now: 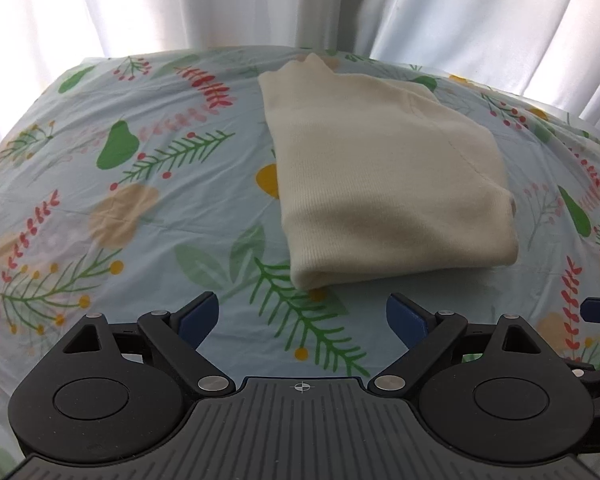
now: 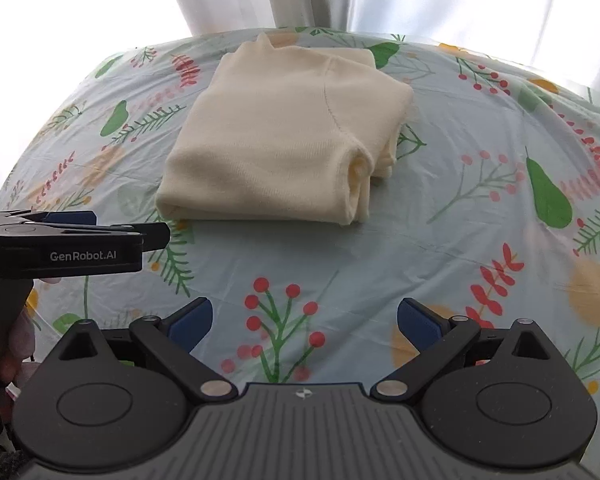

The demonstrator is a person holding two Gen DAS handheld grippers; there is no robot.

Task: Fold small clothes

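On the floral bedsheet (image 1: pixel 140 208) the cream garment (image 1: pixel 380 184) lies folded ahead of my left tongs (image 1: pixel 302 316) and right tongs (image 2: pixel 305 320), both wide open and empty; best I lift clear without snagging its near fold.

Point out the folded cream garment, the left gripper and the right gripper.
folded cream garment (image 2: pixel 276 136): right wrist view, middle of its top layer.
left gripper (image 1: pixel 302 318): left wrist view, midway between its blue fingertips.
right gripper (image 2: pixel 305 320): right wrist view, midway between its blue fingertips.
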